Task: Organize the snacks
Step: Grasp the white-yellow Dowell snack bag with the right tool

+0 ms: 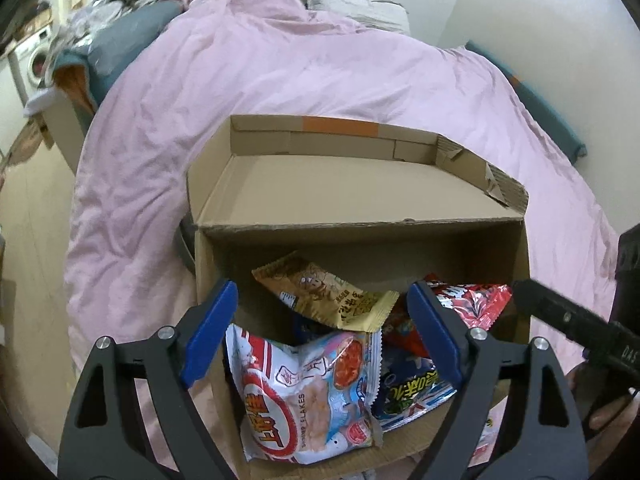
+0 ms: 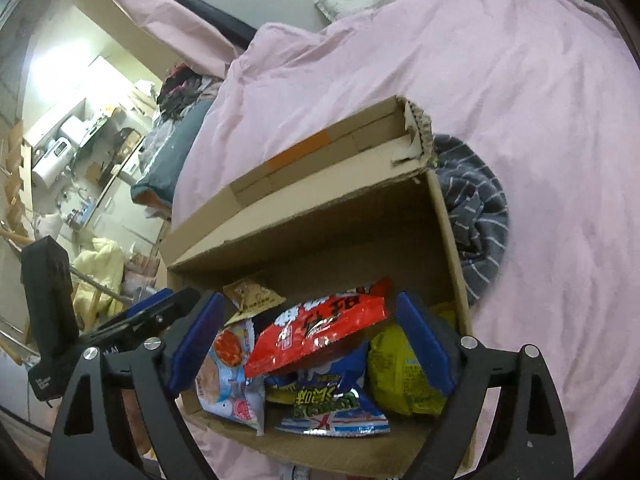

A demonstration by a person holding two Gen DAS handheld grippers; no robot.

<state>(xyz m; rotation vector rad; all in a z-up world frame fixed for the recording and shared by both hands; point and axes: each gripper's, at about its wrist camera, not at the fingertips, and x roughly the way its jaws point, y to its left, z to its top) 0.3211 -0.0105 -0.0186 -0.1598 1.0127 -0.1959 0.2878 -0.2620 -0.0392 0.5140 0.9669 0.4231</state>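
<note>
An open cardboard box [image 1: 360, 232] sits on a pink quilt and holds several snack bags. In the left wrist view I see a white shrimp-flakes bag [image 1: 308, 396], a tan bag [image 1: 324, 292], a red bag [image 1: 472, 304] and a blue bag [image 1: 412, 392]. My left gripper [image 1: 324, 344] is open and empty just above the box's near edge. In the right wrist view the box [image 2: 448, 216] shows the red bag [image 2: 320, 328], the blue bag [image 2: 332, 400], a yellow bag [image 2: 400, 376] and the white bag [image 2: 228, 376]. My right gripper [image 2: 312, 348] is open and empty over them.
The pink quilt [image 1: 280, 80] covers the bed around the box. A grey striped cloth [image 2: 476, 216] lies against the box's right side. The box lid [image 1: 340, 176] stands open at the back. The right gripper's body [image 1: 576, 328] is close at my left gripper's right.
</note>
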